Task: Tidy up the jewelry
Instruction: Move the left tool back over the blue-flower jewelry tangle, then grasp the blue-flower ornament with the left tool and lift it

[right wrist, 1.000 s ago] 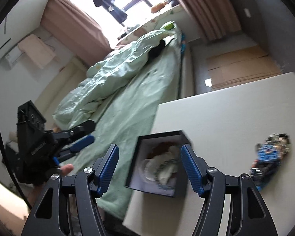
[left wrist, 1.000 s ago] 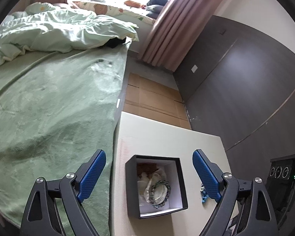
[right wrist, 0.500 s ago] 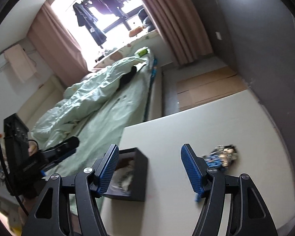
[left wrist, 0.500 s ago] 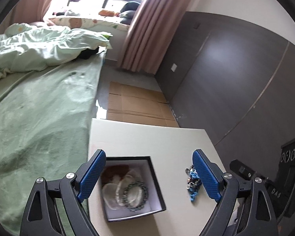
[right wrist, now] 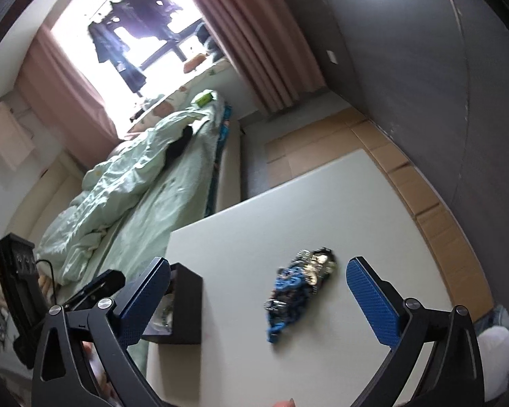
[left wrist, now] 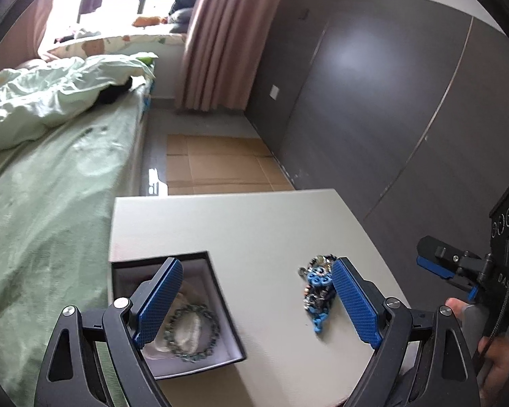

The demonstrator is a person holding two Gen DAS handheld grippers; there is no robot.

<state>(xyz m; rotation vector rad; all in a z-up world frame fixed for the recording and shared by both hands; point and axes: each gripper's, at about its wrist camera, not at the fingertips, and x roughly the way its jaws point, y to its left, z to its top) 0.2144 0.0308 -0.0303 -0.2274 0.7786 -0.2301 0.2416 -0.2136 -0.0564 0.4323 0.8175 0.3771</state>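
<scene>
A black box (left wrist: 220,305) with a pale lining sits at the white table's (left wrist: 254,224) left edge. It holds a dark bead bracelet (left wrist: 191,334) on light pieces. To its right a tangled heap of blue and metallic jewelry (left wrist: 317,288) lies on the tabletop. My left gripper (left wrist: 256,268) hovers open, with one finger over the box and the other beside the heap. My right gripper (right wrist: 258,264) has its jaws opening wide above the same heap (right wrist: 298,288); they touch nothing. The box (right wrist: 186,305) lies under its left finger.
A bed with green bedding (left wrist: 51,186) runs along the table's left side. Flattened cardboard (left wrist: 217,162) covers the floor beyond the table, and a dark wall (left wrist: 390,118) stands on the right. A hand (left wrist: 492,356) holds the right gripper (left wrist: 434,264) at the table's right edge.
Both grippers have swung rightward along the table, so the box has slid left in view and the jewelry heap has come between the fingers. The right gripper's jaws have spread wider.
</scene>
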